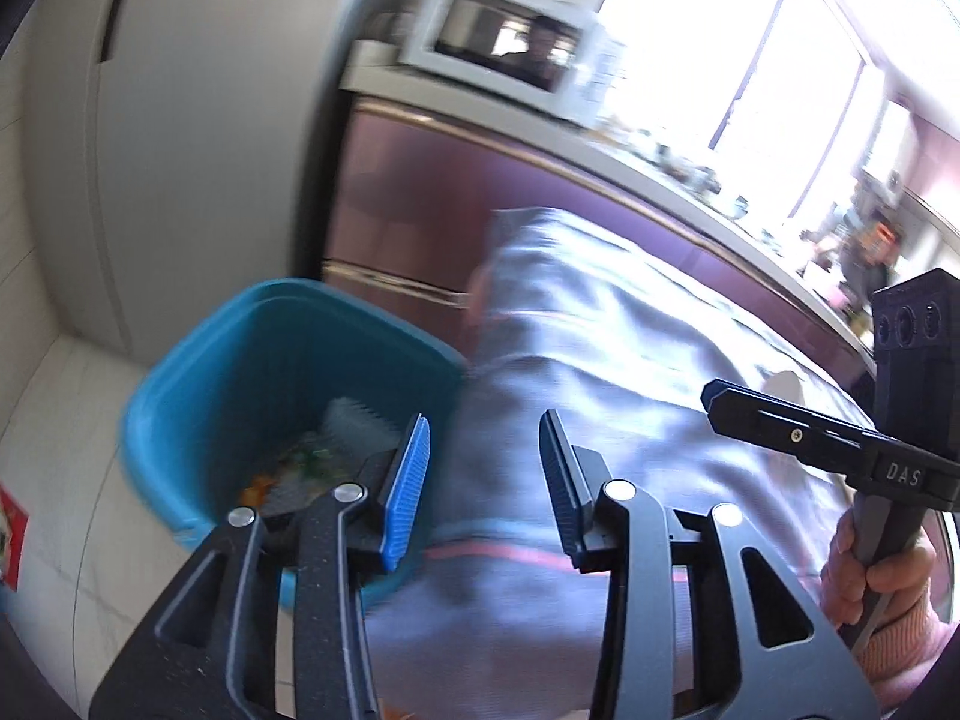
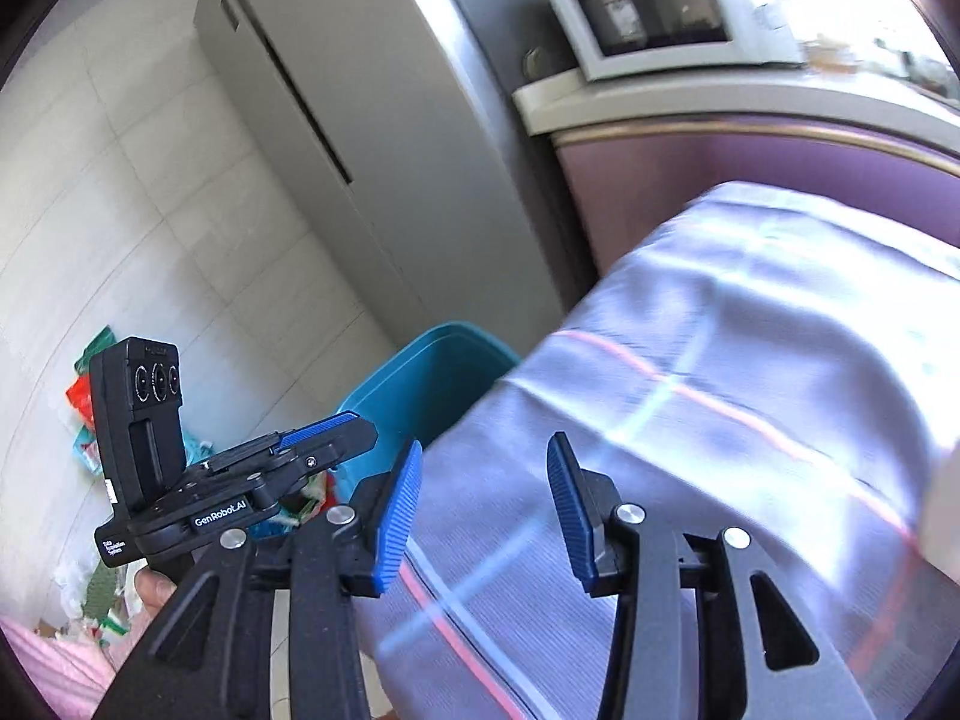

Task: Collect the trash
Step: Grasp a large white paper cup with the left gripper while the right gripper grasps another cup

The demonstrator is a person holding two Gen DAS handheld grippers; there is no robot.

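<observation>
Blue trash bin: upright, mouth upward, litter inside, beside cloth-covered table. Left hand-held gripper and right hand-held gripper: spread, empty.

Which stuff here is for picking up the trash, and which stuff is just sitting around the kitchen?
For the trash job:
- blue bin with scraps in it
- big grey woven sack beside the bin
- left gripper, jaws apart
- right gripper, jaws apart
- litter on the floor

Just sitting around:
- microwave
- counter
- purple cabinet
</observation>
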